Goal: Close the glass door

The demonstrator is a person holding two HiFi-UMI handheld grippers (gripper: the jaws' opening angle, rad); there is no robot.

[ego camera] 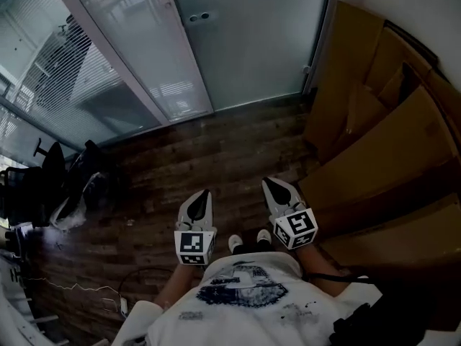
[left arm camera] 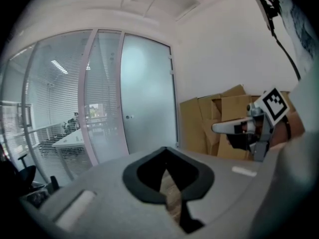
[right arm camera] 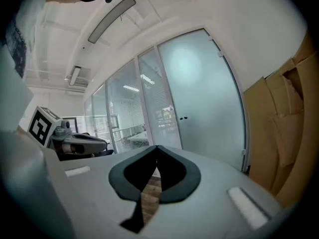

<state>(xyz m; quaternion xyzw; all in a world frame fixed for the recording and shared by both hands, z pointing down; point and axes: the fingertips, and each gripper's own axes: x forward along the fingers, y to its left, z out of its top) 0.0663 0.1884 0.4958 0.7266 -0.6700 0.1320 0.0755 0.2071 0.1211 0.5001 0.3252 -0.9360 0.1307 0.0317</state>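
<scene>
Left gripper [ego camera: 204, 193] and right gripper [ego camera: 270, 182] are side by side, low at 6 o'clock in the head view. Both are clenched tip to tip with nothing between the pads, which each gripper view confirms (left gripper view tips [left arm camera: 166, 148], right gripper view tips [right arm camera: 157, 147]). The glass door [ego camera: 245, 42] is a frosted panel at 12 o'clock, well apart from both grippers. Two small dark lock fittings sit near its left edge, and it looks in line with the glazed panel beside it, but I cannot tell whether it is latched. Bare planks of the wood floor [ego camera: 216, 157] run from the person's shoes [ego camera: 235, 243] up to the foot of the door. Cardboard boxes [ego camera: 382, 143] are stacked at 2 to 4 o'clock, reaching the door frame's right side and close to the right gripper. Dark office chairs [ego camera: 52, 163] crowd 9 o'clock, with a thin cable [ego camera: 94, 288] loose on the floor at 7 o'clock. Slatted blinds [ego camera: 68, 63] show behind the glazing at 10 o'clock. There is a white wall [left arm camera: 224, 54] above the boxes and a long ceiling light [right arm camera: 112, 19] overhead.
</scene>
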